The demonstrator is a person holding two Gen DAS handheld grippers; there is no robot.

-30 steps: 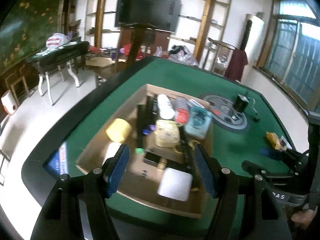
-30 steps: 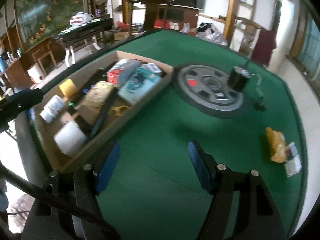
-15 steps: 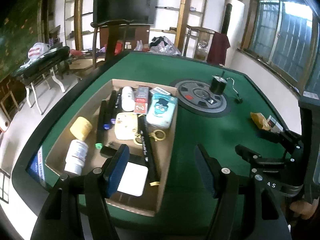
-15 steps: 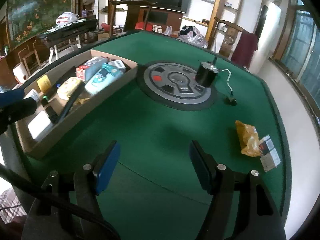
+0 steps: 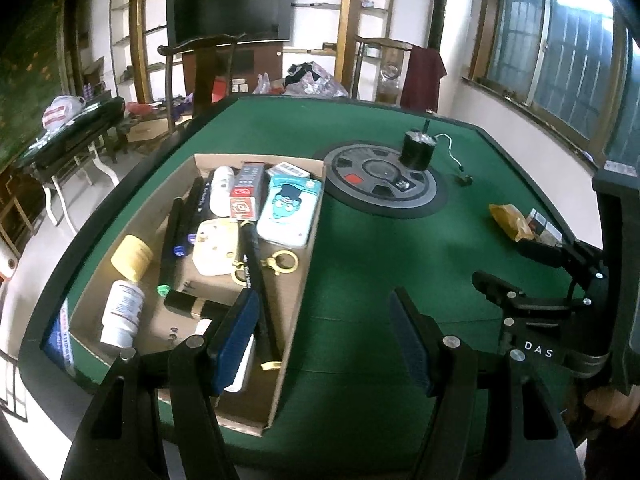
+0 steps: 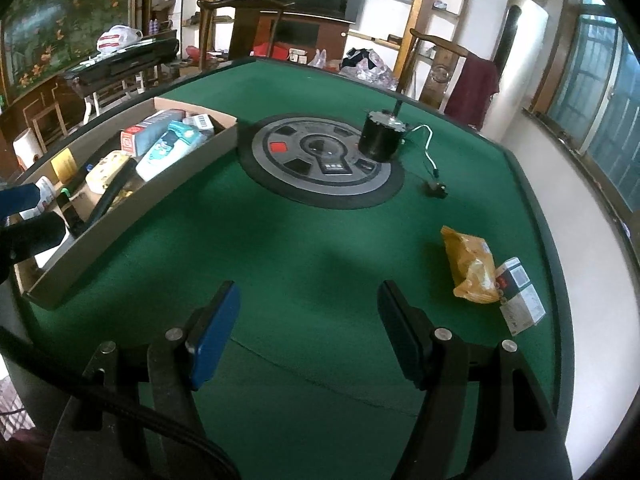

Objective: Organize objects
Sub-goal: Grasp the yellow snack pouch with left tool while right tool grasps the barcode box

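A shallow cardboard box (image 5: pixel 298 292) lies on the left of the green table (image 5: pixel 360 264), holding several items: a blue cartoon pack (image 5: pixel 290 210), a red carton (image 5: pixel 245 196), a yellow lid (image 5: pixel 131 258), a white bottle (image 5: pixel 122 312). It also shows in the right wrist view (image 6: pixel 132 216). An orange packet (image 6: pixel 470 268) and a small box (image 6: pixel 520 300) lie at the right. My left gripper (image 5: pixel 324 332) is open and empty over the box's near right edge. My right gripper (image 6: pixel 308 336) is open and empty above bare felt; in the left wrist view it shows at the right (image 5: pixel 524 268).
A round grey disc (image 6: pixel 322 156) sits mid-table with a black cylinder (image 6: pixel 380 136) and its wire on the far rim. Chairs, shelves and a dark television stand behind the table. A window wall runs along the right.
Both grippers have pulled back and swung right: the box has slid left in both views, and the orange packet and small box now sit closer in the right wrist view.
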